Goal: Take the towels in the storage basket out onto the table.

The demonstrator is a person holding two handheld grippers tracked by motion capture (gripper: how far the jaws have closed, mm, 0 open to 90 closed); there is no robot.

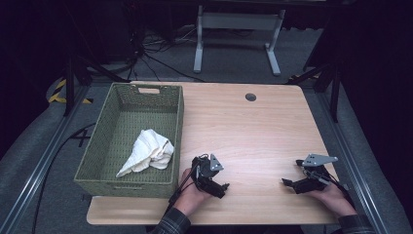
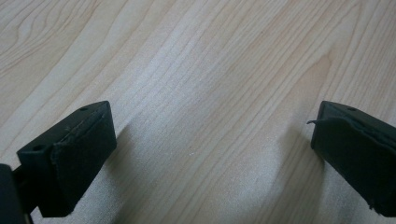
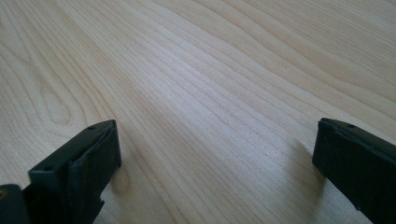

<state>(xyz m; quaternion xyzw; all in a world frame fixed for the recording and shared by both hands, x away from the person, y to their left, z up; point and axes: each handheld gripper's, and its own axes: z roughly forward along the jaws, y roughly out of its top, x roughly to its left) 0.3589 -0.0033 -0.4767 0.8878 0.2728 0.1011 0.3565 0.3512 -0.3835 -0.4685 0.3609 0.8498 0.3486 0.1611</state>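
A green woven basket (image 1: 95,147) stands on the left part of the light wooden table (image 1: 253,131). A crumpled white cloth (image 1: 148,151) lies inside it. My left gripper (image 1: 221,188) rests low over the table just right of the basket's near corner, held by a hand in a plaid sleeve. Its jaws stand wide apart over bare wood in the left gripper view (image 2: 212,144). My right gripper (image 1: 291,172) sits near the table's front right, pointing left. It is open too, with only wood grain between its jaws in the right gripper view (image 3: 215,158).
A small round cable hole (image 1: 251,97) is set in the far part of the table. Behind the table stands a white desk frame (image 1: 238,29) on grey carpet, with cables (image 1: 146,53) on the floor at the back left. Metal rails run along both sides.
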